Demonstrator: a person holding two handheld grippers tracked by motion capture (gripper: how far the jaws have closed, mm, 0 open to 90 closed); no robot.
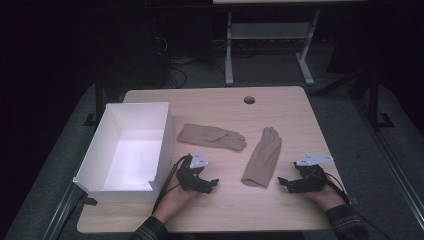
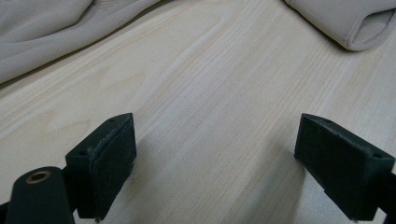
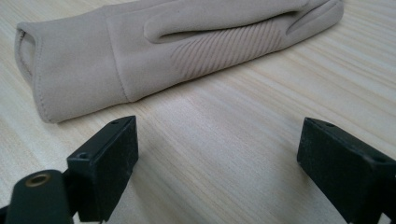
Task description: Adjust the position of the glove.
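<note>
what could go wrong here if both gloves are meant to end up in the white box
1. The right glove lies flat on the table; the open right gripper might scrape the wood or pinch just one fabric layer.
2. The left gripper sits below the left glove, with the white box wall close beside it, so a swing could knock the box.
3. A limp glove may drape over the rim.
</note>
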